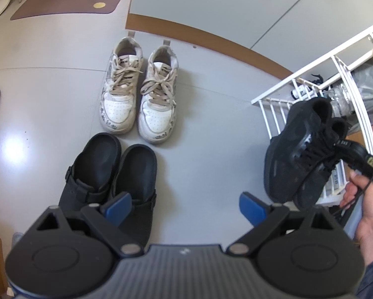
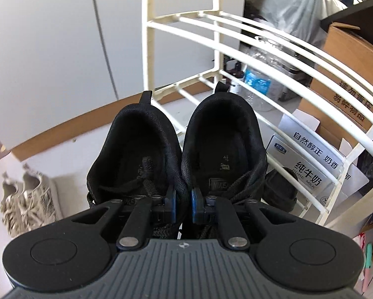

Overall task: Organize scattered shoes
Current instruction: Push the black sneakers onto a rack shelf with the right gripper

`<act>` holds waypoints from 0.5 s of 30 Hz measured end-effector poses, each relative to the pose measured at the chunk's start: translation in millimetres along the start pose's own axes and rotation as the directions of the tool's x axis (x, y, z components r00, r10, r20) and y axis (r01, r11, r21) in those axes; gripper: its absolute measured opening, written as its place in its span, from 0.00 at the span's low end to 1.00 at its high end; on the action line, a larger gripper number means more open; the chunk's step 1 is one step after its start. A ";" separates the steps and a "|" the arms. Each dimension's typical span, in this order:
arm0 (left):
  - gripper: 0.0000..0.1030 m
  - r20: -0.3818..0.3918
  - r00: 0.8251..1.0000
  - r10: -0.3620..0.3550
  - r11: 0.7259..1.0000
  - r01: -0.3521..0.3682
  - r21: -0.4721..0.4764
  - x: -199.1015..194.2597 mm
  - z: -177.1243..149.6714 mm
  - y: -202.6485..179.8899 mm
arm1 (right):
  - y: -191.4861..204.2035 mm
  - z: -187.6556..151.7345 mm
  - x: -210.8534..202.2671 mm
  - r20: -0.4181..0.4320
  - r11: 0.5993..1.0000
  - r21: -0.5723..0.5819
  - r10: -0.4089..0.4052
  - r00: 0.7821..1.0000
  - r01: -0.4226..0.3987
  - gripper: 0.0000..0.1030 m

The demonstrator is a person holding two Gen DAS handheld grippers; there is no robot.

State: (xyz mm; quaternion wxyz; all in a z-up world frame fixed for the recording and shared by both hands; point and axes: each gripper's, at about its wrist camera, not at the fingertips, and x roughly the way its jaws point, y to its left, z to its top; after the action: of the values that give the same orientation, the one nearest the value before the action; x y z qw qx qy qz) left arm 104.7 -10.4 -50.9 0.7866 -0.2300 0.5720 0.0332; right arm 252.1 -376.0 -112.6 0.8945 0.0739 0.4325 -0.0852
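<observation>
Step in hand: you are carrying the black sneakers (image 2: 179,164) as a pair toward the white wire rack (image 2: 268,57); they are hanging in the air, heels pointing at its shelves.
Right gripper (image 2: 182,205): it is pinching the two inner collars of the sneakers together, jaws nearly closed on them.
Left gripper (image 1: 185,208): it is hovering with jaws spread wide and nothing between them, above the black clogs (image 1: 111,174).
Next move: you are likely needing to lower the pair level onto a shelf, heels clearing the rails, before letting go.
Rack contents: one dark shoe (image 2: 281,189) is sitting on the low shelf; the upper shelves are showing bare.
Still on the floor: the white sneakers (image 1: 139,92) are standing paired by the wall, just beyond the clogs.
</observation>
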 end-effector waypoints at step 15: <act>0.92 -0.017 1.000 -0.011 1.000 0.011 -0.015 4.5 2.2 2.1 | -45.7 29.7 19.6 0.068 0.971 0.206 -0.139 0.988 0.123 0.12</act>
State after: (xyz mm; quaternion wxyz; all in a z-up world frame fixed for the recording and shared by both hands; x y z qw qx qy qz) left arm 107.6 -8.7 -55.2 0.7802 -0.2393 0.5772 0.0314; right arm 276.8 -428.4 -112.4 0.8920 0.1316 0.3884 -0.1902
